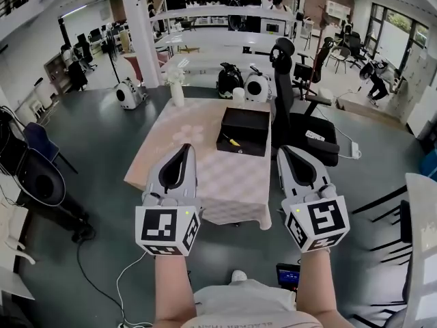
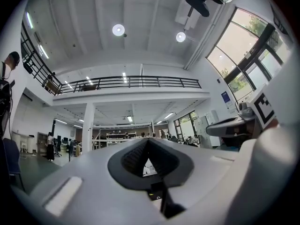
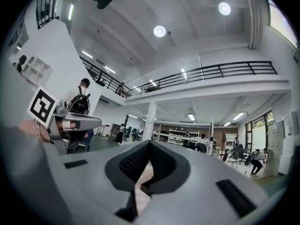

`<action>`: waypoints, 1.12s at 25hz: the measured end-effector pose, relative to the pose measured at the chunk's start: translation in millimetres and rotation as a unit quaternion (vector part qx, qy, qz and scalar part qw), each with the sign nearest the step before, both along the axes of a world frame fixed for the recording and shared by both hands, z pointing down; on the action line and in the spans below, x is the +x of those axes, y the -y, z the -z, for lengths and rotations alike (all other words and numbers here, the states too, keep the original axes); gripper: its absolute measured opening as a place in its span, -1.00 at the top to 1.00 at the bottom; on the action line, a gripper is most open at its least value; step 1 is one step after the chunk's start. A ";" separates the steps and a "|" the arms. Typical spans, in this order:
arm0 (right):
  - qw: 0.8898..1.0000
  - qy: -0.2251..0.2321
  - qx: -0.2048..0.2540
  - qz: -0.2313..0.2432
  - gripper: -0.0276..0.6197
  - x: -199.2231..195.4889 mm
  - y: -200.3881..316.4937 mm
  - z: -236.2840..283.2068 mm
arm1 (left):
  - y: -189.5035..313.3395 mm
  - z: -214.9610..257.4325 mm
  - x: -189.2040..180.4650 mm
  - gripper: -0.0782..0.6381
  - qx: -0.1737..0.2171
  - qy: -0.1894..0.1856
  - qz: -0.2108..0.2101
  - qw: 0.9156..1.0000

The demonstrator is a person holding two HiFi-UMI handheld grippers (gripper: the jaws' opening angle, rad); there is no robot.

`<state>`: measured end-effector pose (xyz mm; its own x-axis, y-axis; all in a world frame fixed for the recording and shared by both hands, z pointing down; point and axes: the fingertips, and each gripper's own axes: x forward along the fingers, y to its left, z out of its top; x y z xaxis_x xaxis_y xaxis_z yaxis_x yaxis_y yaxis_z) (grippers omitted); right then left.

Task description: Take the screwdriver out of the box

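Note:
A black open box (image 1: 240, 146) stands on the far right part of the table (image 1: 205, 166), which has a pale checked cloth. Inside the box, near its front left, lies a screwdriver (image 1: 233, 141) with a yellow handle. My left gripper (image 1: 186, 147) is held over the table's near edge, short of the box and to its left. Its jaws are shut with nothing between them, and the left gripper view shows the left gripper (image 2: 149, 140) tips meeting. My right gripper (image 1: 283, 150) hovers beside the table's right edge, level with the box's front, also shut and empty. In the right gripper view the right gripper (image 3: 150, 142) points at the box and cloth.
A black office chair (image 1: 297, 111) stands close to the table's right side. A white vase (image 1: 177, 91) and a white cup (image 1: 238, 94) sit at the table's far edge. Black chairs (image 1: 37, 176) are at the left, and cables (image 1: 102, 279) lie on the floor.

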<state>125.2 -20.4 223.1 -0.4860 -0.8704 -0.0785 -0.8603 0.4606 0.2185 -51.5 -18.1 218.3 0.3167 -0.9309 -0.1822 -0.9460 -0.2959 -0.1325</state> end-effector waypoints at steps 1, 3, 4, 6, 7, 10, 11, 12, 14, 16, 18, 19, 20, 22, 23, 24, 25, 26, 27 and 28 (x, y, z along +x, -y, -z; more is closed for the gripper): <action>1.000 0.002 0.000 0.003 0.90 2.5 9.3 -1.8 | 8.0 -1.8 2.8 0.75 -0.001 0.001 0.002 1.000; 1.000 0.005 -0.002 0.008 0.90 6.6 26.1 -6.5 | 22.2 -5.8 7.0 0.76 -0.004 0.005 0.007 1.000; 1.000 0.007 -0.004 0.010 0.90 7.8 33.5 -8.9 | 28.6 -7.7 8.1 0.75 -0.006 0.007 0.010 1.000; 1.000 0.008 -0.010 0.015 0.90 8.9 46.8 -13.3 | 41.1 -10.8 7.9 0.76 -0.012 0.009 0.016 1.000; 1.000 0.008 -0.013 0.017 0.90 9.4 53.0 -15.6 | 47.2 -12.2 7.2 0.76 -0.015 0.009 0.020 1.000; 1.000 0.012 -0.021 0.016 0.90 15.2 72.5 -24.5 | 66.1 -17.8 7.2 0.76 -0.022 0.009 0.027 0.999; 1.000 0.014 -0.023 0.014 0.90 17.6 79.9 -27.5 | 73.3 -20.3 8.4 0.76 -0.024 0.011 0.028 0.999; 0.999 0.015 -0.026 0.012 0.90 19.3 87.5 -30.3 | 80.6 -22.8 9.3 0.76 -0.027 0.014 0.027 0.999; 0.999 0.016 -0.029 0.009 0.90 19.5 102.6 -33.5 | 95.8 -26.1 9.2 0.76 -0.031 0.018 0.023 0.999; 0.999 0.016 -0.031 0.003 0.90 17.9 119.0 -31.4 | 112.7 -24.4 6.9 0.75 -0.035 0.019 0.019 0.999; 0.999 0.015 -0.035 -0.005 0.90 16.0 136.3 -28.5 | 130.2 -21.1 4.2 0.75 -0.037 0.020 0.014 0.999; 0.999 0.013 -0.037 -0.008 0.90 14.3 144.4 -28.6 | 138.5 -20.6 2.6 0.76 -0.038 0.021 0.012 0.999; 0.999 0.008 -0.040 -0.010 0.89 11.8 152.2 -29.9 | 146.7 -21.2 0.8 0.76 -0.039 0.021 0.009 0.999; 0.999 -0.003 -0.043 -0.009 0.89 3.8 168.3 -34.2 | 164.5 -24.9 -4.6 0.75 -0.041 0.019 0.003 0.999; 0.999 -0.008 -0.044 -0.009 0.89 -1.2 177.0 -36.4 | 174.3 -27.5 -8.3 0.75 -0.043 0.017 0.000 0.999; 0.999 -0.012 -0.045 -0.008 0.89 -6.3 186.0 -38.6 | 184.5 -30.2 -12.3 0.75 -0.045 0.014 -0.003 0.999; 0.999 -0.014 -0.046 -0.008 0.89 -11.0 195.0 -40.8 | 194.8 -33.0 -16.1 0.76 -0.046 0.011 -0.006 0.999; 0.999 -0.016 -0.048 -0.008 0.89 -15.2 204.0 -42.9 | 205.0 -35.6 -19.6 0.75 -0.048 0.009 -0.009 0.999; 0.999 -0.017 -0.050 -0.009 0.89 -18.9 212.9 -44.7 | 215.0 -37.8 -22.8 0.75 -0.049 0.006 -0.012 0.999; 0.998 -0.018 -0.051 -0.011 0.89 -22.5 221.6 -46.1 | 224.9 -39.3 -26.1 0.76 -0.050 0.003 -0.016 0.999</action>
<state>102.6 -242.0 269.2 -0.4673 -0.8837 0.0281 -0.8630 0.4628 0.2028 -77.5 -243.0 257.6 0.3467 -0.9340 -0.0866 -0.9353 -0.3373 -0.1069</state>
